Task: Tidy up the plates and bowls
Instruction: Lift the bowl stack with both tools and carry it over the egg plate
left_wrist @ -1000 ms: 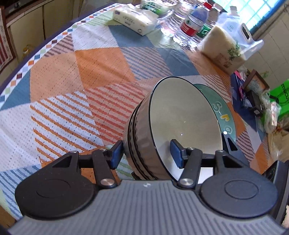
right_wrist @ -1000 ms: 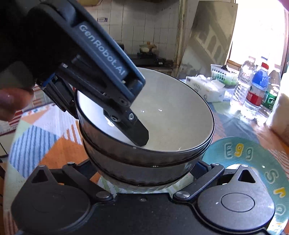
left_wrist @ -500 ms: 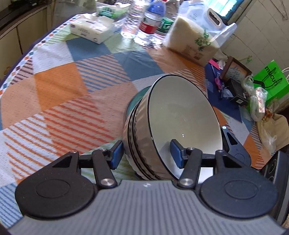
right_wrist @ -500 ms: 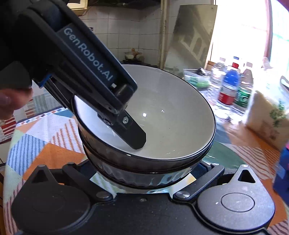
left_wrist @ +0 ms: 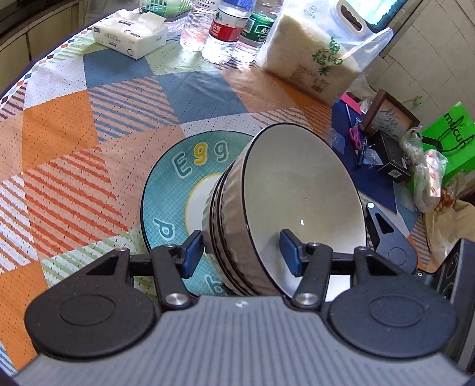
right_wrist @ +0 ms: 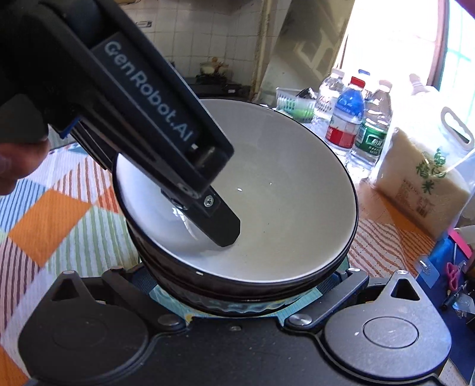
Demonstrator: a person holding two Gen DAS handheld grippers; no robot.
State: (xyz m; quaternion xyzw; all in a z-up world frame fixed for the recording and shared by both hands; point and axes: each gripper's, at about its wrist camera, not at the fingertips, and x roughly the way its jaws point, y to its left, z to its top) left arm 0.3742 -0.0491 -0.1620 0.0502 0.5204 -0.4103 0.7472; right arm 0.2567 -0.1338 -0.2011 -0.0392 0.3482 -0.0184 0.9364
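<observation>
A stack of dark ribbed bowls with pale insides (left_wrist: 285, 207) hangs tilted over a teal plate lettered "Egg" (left_wrist: 175, 190) on the tablecloth. My left gripper (left_wrist: 240, 252) is shut on the stack's rim, one blue pad outside the wall and one inside. In the right wrist view the same stack (right_wrist: 267, 207) fills the middle, with the left gripper's finger (right_wrist: 219, 225) reaching into the top bowl. My right gripper (right_wrist: 243, 285) has its jaws spread wide on either side of the stack's lower wall; its fingertips are hidden behind the bowls.
Water bottles (left_wrist: 222, 26), a bag of rice (left_wrist: 314, 56) and a tissue pack (left_wrist: 130, 29) stand at the table's far side. A picture frame (left_wrist: 389, 118), small boxes and bags (left_wrist: 427, 178) crowd the right edge. Patterned cloth lies to the left.
Both grippers carried the bowl stack across the table toward the teal plate. The plate has moved from the right of the stack to beneath it.
</observation>
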